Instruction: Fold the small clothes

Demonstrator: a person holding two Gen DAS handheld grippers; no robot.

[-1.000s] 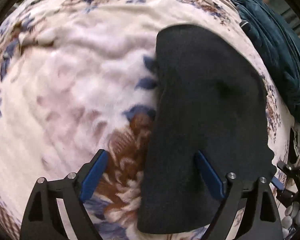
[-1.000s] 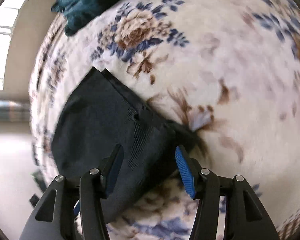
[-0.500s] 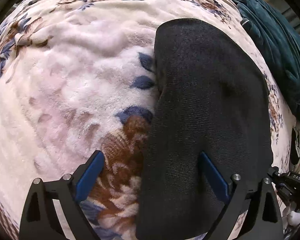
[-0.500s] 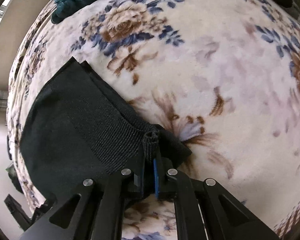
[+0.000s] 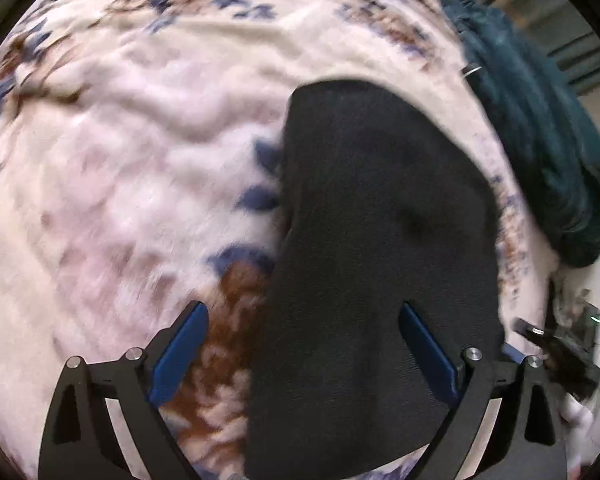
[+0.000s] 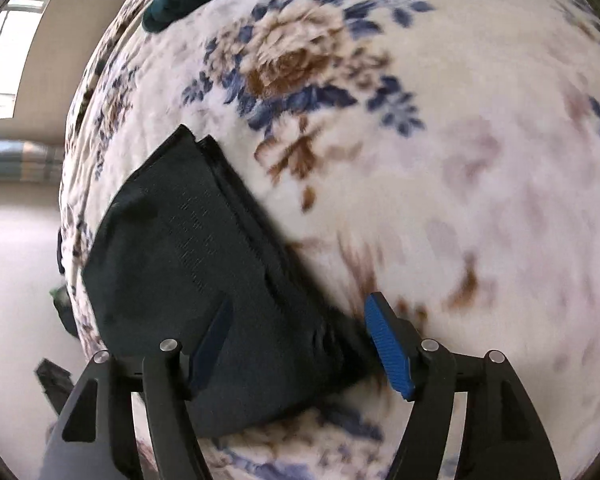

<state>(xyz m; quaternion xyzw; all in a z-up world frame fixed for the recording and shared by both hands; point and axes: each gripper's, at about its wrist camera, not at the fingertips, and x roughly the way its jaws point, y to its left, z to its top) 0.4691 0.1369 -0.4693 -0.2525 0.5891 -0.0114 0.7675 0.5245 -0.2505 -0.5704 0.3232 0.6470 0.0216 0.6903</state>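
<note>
A small black garment [image 5: 376,248], already folded into a compact slab with stacked layers showing along one long side, lies on a floral plush blanket [image 5: 132,168] that covers the whole working surface; it sits toward the blanket's edge nearest the dark teal cloth [image 5: 540,140] heaped along that side, with the room's floor showing just beyond. The left gripper [image 5: 304,352] hovers over the garment's near end with its jaws spread wide and nothing pinched, one blue pad above the black cloth and the other above the bare blanket. The right gripper [image 6: 300,344] is opening, its jaws parting over the garment's near corner; the cloth lies between them, but the pads do not press on it, so the garment rests free. My reading is that a fold has just been set down and the risk now lies in the release: the ribbed corner may cling to a pad and lift as the tool draws away, spoiling the stacked edges; the deep pile beneath gives no firm base, so the layers could slide or spring apart; a careless sweep of either gripper might nudge the slab toward the blanket's edge; the blur in both views hides finer detail of the seams.
</note>
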